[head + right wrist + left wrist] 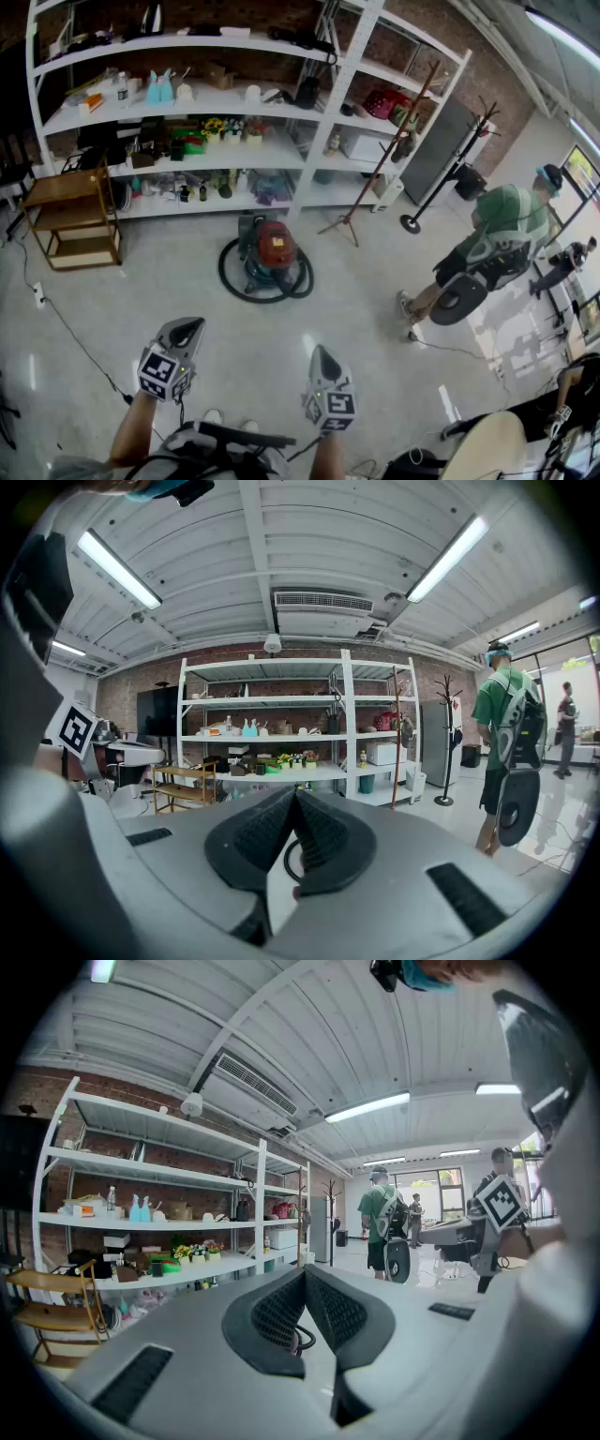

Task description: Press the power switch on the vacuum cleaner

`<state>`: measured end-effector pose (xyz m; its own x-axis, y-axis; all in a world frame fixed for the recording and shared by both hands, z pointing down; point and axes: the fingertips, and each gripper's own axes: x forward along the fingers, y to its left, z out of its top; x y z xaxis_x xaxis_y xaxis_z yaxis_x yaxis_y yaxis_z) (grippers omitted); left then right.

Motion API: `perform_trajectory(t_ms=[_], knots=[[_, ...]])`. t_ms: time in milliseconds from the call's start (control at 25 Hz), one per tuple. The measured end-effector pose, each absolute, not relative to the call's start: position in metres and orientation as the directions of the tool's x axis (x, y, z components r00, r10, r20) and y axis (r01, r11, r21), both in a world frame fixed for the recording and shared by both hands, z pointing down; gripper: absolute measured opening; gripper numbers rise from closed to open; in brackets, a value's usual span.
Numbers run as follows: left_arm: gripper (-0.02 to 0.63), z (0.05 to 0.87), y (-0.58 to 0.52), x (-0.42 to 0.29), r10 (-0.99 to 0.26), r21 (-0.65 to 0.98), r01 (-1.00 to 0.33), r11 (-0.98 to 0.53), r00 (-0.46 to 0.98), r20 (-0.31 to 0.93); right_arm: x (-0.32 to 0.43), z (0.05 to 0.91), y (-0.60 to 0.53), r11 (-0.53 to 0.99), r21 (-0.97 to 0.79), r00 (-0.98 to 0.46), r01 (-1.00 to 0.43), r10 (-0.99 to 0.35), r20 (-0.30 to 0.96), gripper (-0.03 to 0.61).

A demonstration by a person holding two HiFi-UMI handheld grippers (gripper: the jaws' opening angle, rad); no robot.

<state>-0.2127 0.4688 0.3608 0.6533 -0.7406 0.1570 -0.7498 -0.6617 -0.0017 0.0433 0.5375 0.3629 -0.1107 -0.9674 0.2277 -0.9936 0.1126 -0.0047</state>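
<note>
The vacuum cleaner (273, 249), red on top with a teal body, stands on the floor before the shelves, its black hose (232, 277) coiled around it. Both grippers are held low and well short of it, pointing its way. My left gripper (189, 326) is shut with nothing in it; in the left gripper view its pads (281, 1312) meet at the tip. My right gripper (322, 352) is also shut and empty, its pads (319, 832) touching. In both gripper views the jaws hide most of the vacuum; only a loop of hose (284, 860) shows through the gap.
White shelving (197, 94) full of small items lines the back wall. A wooden cart (73, 214) stands at the left, a coat stand (380, 164) to the right of the vacuum. A person in green (497, 234) stands at the right. A cable (75, 337) runs across the floor.
</note>
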Motion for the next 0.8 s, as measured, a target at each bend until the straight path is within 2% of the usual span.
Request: perform_trajectory(t_ms=[800], knots=[[0.008, 0.359, 0.450, -0.239, -0.723, 0.015, -0.731, -0.682, 0.678, 0.134, 0.007, 0.357, 0.530, 0.122, -0.064, -0.133, -0.990, -0.967, 0.215, 0.009]])
